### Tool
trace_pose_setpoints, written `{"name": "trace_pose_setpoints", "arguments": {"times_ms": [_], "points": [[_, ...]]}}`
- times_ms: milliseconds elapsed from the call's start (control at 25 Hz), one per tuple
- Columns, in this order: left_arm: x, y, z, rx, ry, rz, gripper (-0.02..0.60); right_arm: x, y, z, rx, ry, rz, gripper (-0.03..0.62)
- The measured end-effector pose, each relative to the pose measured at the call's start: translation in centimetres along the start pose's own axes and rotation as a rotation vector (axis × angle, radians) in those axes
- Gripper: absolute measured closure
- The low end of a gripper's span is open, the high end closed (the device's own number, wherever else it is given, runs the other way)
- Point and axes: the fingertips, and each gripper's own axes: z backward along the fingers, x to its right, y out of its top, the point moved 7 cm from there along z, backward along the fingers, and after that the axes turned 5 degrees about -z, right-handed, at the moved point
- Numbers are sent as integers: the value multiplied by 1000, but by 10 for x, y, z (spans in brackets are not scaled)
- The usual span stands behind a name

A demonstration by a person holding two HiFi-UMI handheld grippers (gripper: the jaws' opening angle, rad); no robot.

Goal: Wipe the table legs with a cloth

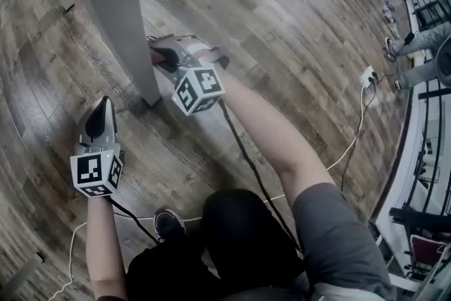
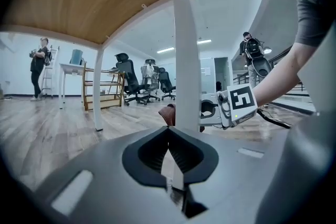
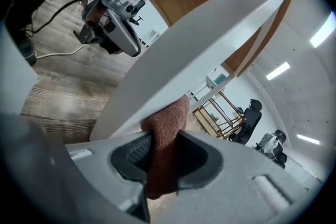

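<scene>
A white table leg (image 1: 120, 17) comes down to the wooden floor. My right gripper (image 1: 163, 58) is shut on a reddish-brown cloth (image 3: 170, 118) and holds it against the leg's lower part (image 3: 194, 55). In the left gripper view the cloth (image 2: 168, 114) shows just behind the leg (image 2: 186, 60), with the right gripper (image 2: 226, 110) beside it. My left gripper (image 1: 101, 113) sits low at the left of the leg's foot, its jaws shut with nothing between them (image 2: 169, 131). It also appears in the right gripper view (image 3: 118, 29).
Cables trail over the floor to a power strip (image 1: 368, 75). A second table leg (image 2: 97, 86) stands further back. Office chairs (image 2: 128, 78) and a wooden rack (image 2: 102, 94) are beyond it. Other people stand at the left (image 2: 39, 68) and right (image 2: 254, 55).
</scene>
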Motion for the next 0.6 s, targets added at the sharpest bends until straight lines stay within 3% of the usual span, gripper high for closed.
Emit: {"name": "trace_pose_setpoints", "arguments": {"times_ms": [160,480,600], "points": [[7,-30,-4,-64,-1,32,562,-29,-24,-12,-68,41,-27,502],[23,-56,-12,-115,-38,42,561,-81,-59,-39,-197,136,59,502],[27,-65,-10,-144,-50,34,563,-96,-69,-46,-247,178,-2,502]]}}
